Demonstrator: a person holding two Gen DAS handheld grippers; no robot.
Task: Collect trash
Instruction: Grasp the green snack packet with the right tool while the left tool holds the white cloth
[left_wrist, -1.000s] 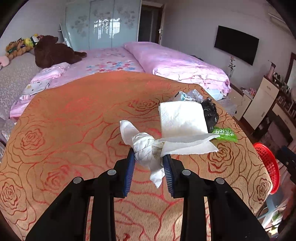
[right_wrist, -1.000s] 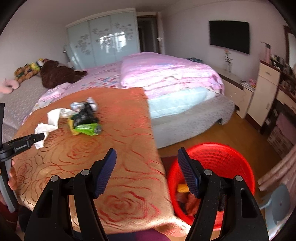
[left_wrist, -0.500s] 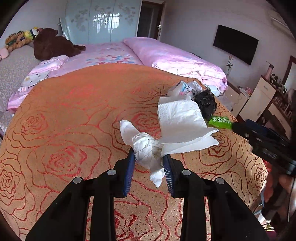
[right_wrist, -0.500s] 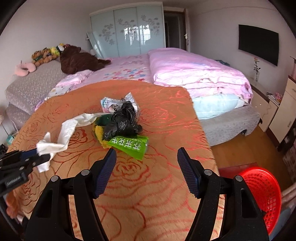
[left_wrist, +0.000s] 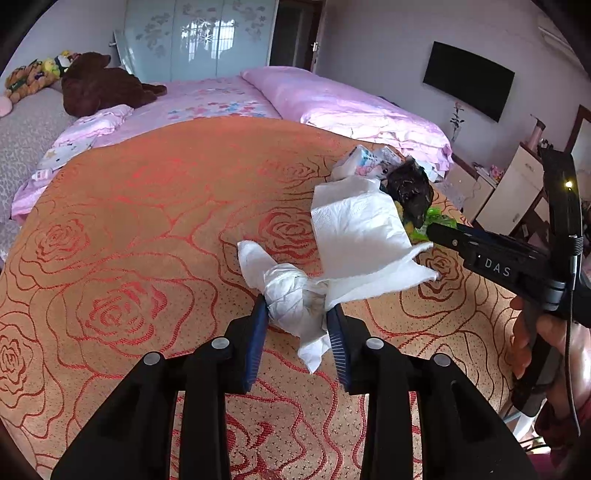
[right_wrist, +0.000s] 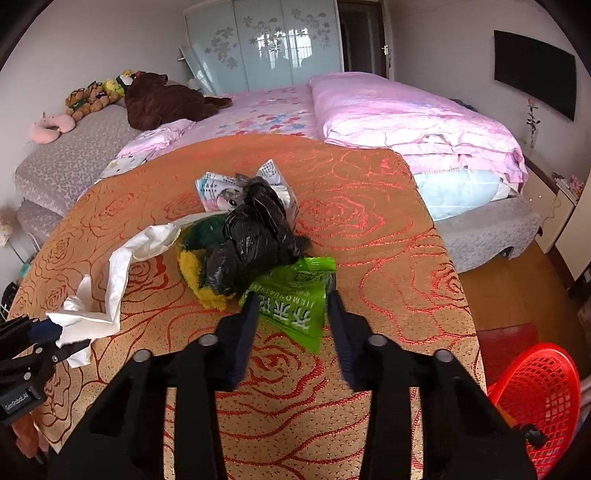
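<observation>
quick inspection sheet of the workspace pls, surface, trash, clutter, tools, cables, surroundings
surface: orange rose-pattern tablecloth, trash piled near its middle
job's things: white tissue; green wrapper; black bag; printed packet; yellow-green item under the bag; red basket on the floor
clutter: nothing seen beyond the trash
grippers: left tool shut on the tissue; right tool open, straddling the wrapper
cables: thin cable on the right tool
surroundings: pink bed, plush toys, wall TV
</observation>
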